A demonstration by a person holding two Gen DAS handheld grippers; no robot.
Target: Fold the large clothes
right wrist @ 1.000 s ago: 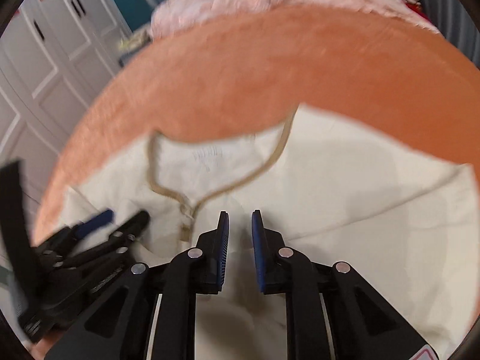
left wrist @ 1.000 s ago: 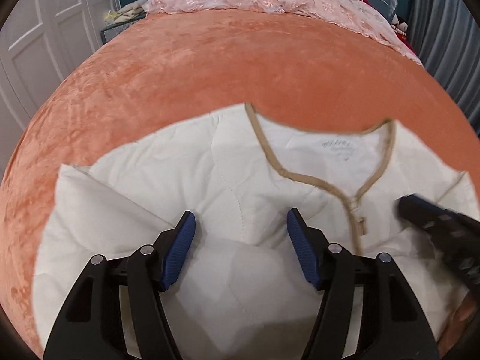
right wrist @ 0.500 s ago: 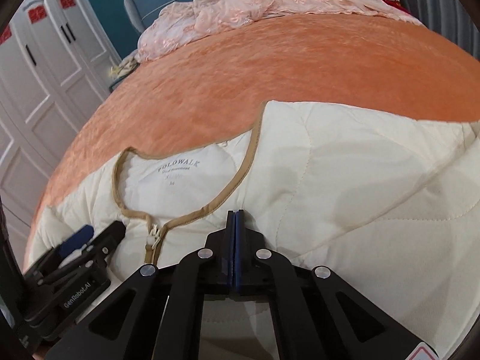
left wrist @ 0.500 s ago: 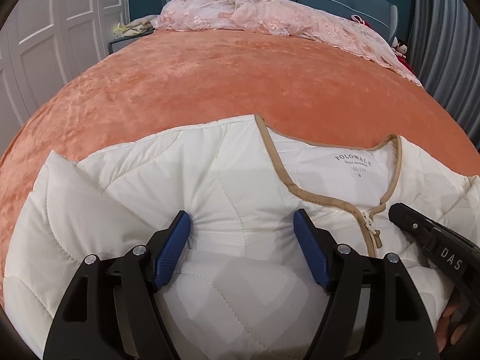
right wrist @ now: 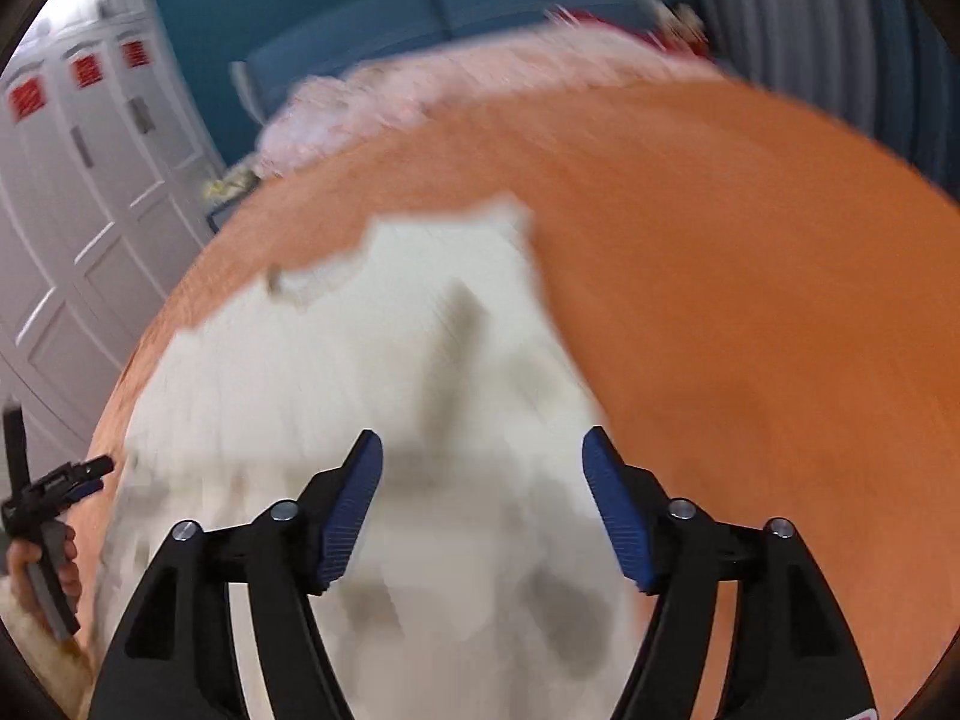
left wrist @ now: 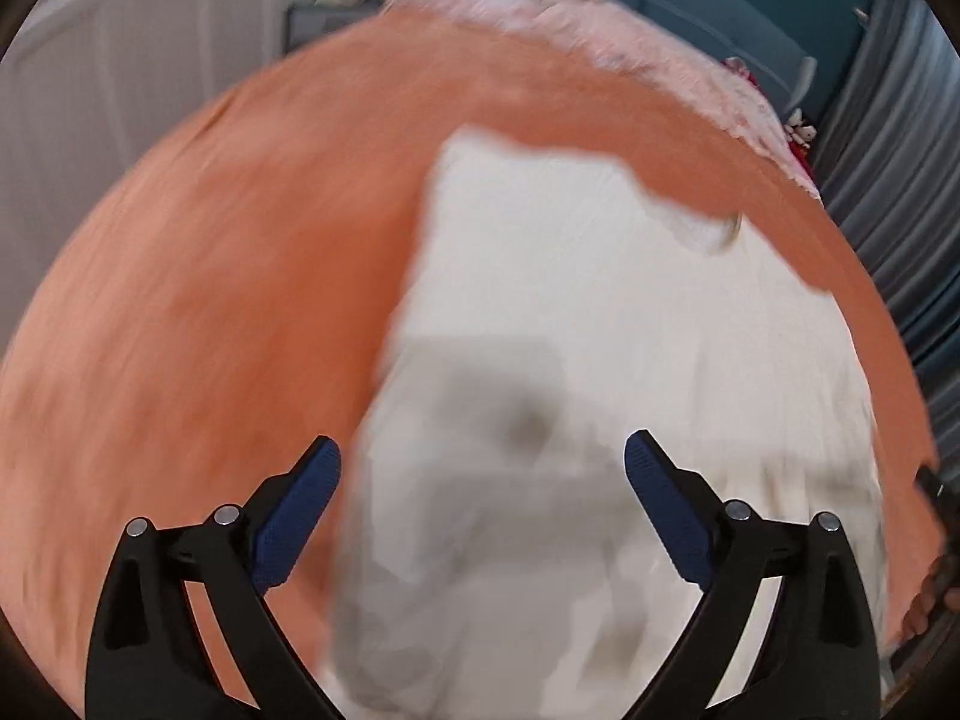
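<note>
A cream quilted jacket [left wrist: 600, 360] lies on the orange bed cover [left wrist: 210, 300]; both views are motion-blurred. It shows as a compact cream heap, also in the right wrist view [right wrist: 372, 390]. My left gripper [left wrist: 483, 480] is open and empty, above the jacket's near left edge. My right gripper [right wrist: 483, 468] is open and empty, above the jacket's near right edge. The left gripper shows at the left edge of the right wrist view [right wrist: 48, 492], held in a hand.
A pink lace cloth [left wrist: 600, 42] lies along the far side of the bed [right wrist: 750, 300]. White wardrobe doors [right wrist: 78, 210] stand at the left. A teal headboard [right wrist: 420, 12] and grey curtains [left wrist: 900, 210] lie beyond.
My right gripper has opened, after being shut half a second ago. Both grippers have pulled back and up from the jacket, which now appears folded narrower, with its neckline farther away.
</note>
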